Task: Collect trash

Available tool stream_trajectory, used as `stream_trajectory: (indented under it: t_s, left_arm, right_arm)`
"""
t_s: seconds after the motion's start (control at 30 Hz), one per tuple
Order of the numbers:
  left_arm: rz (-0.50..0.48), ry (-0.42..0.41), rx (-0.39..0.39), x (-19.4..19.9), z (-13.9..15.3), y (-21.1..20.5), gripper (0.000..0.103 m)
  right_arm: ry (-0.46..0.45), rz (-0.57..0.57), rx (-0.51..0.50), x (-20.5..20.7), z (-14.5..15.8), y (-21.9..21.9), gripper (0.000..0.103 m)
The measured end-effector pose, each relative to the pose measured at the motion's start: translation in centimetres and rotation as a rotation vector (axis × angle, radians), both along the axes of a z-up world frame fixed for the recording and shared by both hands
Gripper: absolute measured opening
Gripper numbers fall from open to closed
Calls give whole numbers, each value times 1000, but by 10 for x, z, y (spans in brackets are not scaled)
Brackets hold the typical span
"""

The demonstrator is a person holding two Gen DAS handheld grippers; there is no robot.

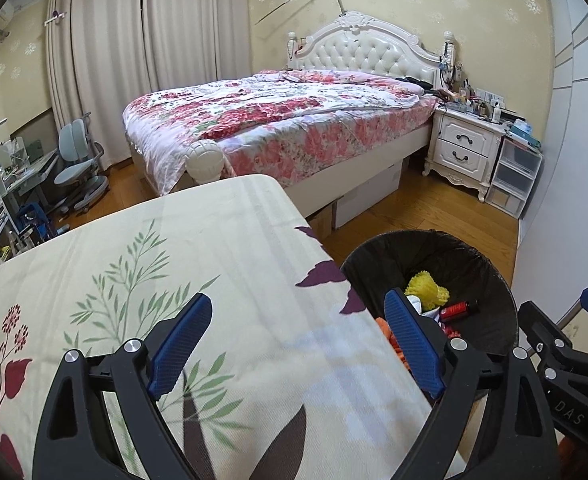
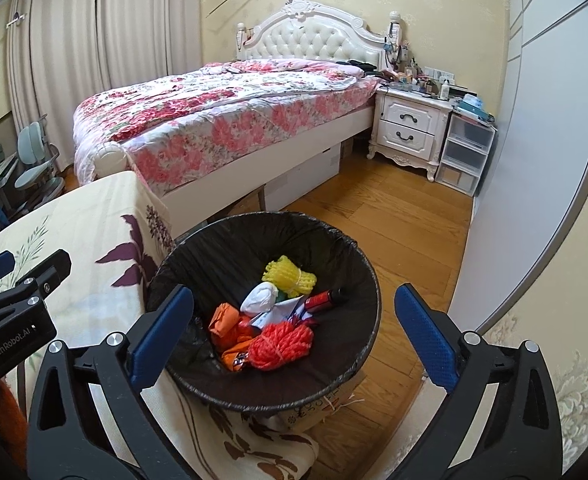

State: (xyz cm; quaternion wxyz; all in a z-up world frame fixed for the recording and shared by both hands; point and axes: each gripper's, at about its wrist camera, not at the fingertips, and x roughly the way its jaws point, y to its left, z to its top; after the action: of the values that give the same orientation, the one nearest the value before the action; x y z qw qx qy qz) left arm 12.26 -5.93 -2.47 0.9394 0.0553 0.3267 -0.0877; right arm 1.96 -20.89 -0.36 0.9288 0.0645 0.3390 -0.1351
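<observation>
Both grippers empty. Left gripper (image 1: 298,316) hangs above the table (image 1: 197,264) with its blue fingers spread wide, nothing between them; the surface below it is a cream cloth printed with green leaves and dark red flowers. Right gripper (image 2: 294,308) also spread wide, nothing held, positioned over the trash bin (image 2: 197,264), which stands on the wooden floor (image 2: 406,232) just beside the table's right edge. Bin is lined with a black bag (image 2: 229,248) folded over the rim. Contents visible in the right wrist view: yellow foam net (image 2: 289,276) toward the far side, white crumpled wad (image 2: 258,297) touching it, red cylinder (image 2: 322,300) with a black end lying to the right, orange wrapper (image 2: 225,320) at the left, red-orange foam net (image 2: 283,344) nearest the camera, and a white paper scrap (image 2: 273,314) between them. All items rest at the bottom, overlapping one another. In the left wrist view the bin sits right of the left gripper's right finger (image 1: 414,344), with the yellow net and red cylinder partly seen. Background: bed (image 1: 277,120) with floral quilt, white nightstand (image 1: 466,140), closed curtains (image 1: 133,60).
</observation>
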Motion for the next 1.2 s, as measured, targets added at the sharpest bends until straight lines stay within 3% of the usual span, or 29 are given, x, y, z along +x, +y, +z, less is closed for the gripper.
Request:
stream_trajectory:
  t_s: [0.67, 1.2]
  left_arm:
    - [57, -64, -19, -86, 24, 49, 89]
    - [84, -93, -46, -116, 30, 61, 89]
  right_arm:
    - [-79, 75, -2, -68, 32, 43, 98]
    - [-135, 115, -1, -94, 47, 54, 98]
